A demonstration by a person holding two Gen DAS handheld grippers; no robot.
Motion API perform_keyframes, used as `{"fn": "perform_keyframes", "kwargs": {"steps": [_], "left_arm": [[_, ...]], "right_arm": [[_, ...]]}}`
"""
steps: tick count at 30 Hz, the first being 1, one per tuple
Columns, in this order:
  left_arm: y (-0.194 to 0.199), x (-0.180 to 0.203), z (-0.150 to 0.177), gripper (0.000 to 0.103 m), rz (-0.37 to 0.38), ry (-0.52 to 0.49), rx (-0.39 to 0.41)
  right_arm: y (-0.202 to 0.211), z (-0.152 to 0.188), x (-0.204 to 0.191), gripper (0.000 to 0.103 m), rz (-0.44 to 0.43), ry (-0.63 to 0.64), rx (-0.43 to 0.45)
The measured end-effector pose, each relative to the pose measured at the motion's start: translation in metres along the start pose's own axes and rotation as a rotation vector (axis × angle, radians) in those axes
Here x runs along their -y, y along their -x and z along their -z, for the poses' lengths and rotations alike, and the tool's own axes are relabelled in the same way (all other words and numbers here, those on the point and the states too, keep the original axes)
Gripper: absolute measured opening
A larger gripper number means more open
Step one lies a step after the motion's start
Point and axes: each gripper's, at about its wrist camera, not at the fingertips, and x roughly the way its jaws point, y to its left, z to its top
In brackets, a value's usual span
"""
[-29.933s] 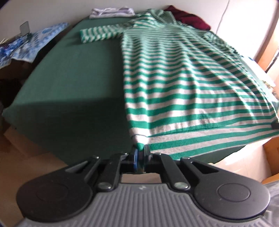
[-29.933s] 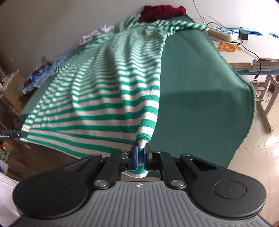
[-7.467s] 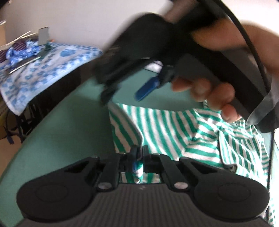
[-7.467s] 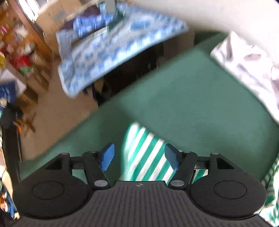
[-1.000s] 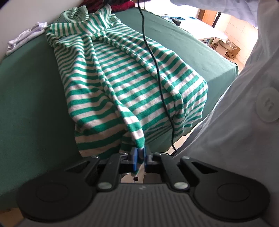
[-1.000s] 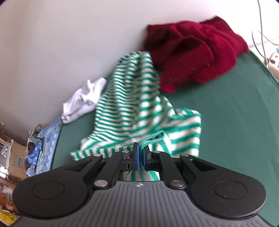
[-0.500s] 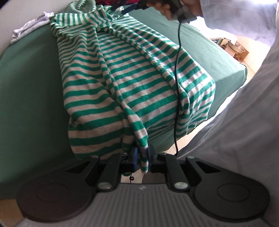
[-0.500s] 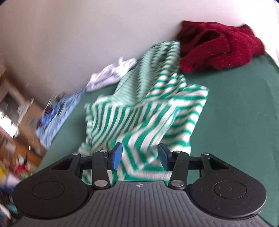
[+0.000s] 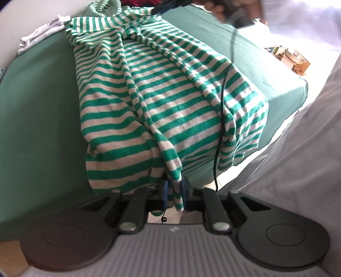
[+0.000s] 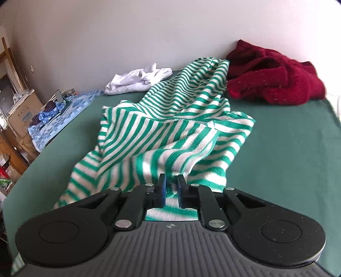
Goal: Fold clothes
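A green-and-white striped sweater lies lengthwise on the green-covered table, its sides folded inward and its lower end draped over the near edge. My left gripper sits at that hanging end, its jaws slightly apart, with a striped fold hanging loosely between them. In the right wrist view the sweater's upper part is bunched, and my right gripper is narrowed onto a thick fold of it. A hand holding the right gripper shows blurred at the far end.
A dark red knit and a white garment lie by the wall. A blue patterned cloth and boxes stand to the left. A black cable trails across the sweater. The person's pale shirt fills the right.
The left jaws have parted slightly around the hanging fold. The right gripper let go of the green loop, opened wide, then closed down onto a fold of the sweater nearer the camera.
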Motion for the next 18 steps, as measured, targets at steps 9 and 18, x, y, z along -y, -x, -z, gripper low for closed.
{"fn": "perform_keyframes", "kwargs": {"steps": [9,18], "left_arm": [[-0.005,0.002,0.0,0.014,0.02,-0.007,-0.022],[-0.013,0.009,0.0,0.013,0.041,-0.001,-0.033]], "right_arm": [[0.002,0.027,0.002,0.011,0.051,-0.089,-0.096],[-0.028,0.002,-0.037,0.014,0.012,0.067,-0.012]]}}
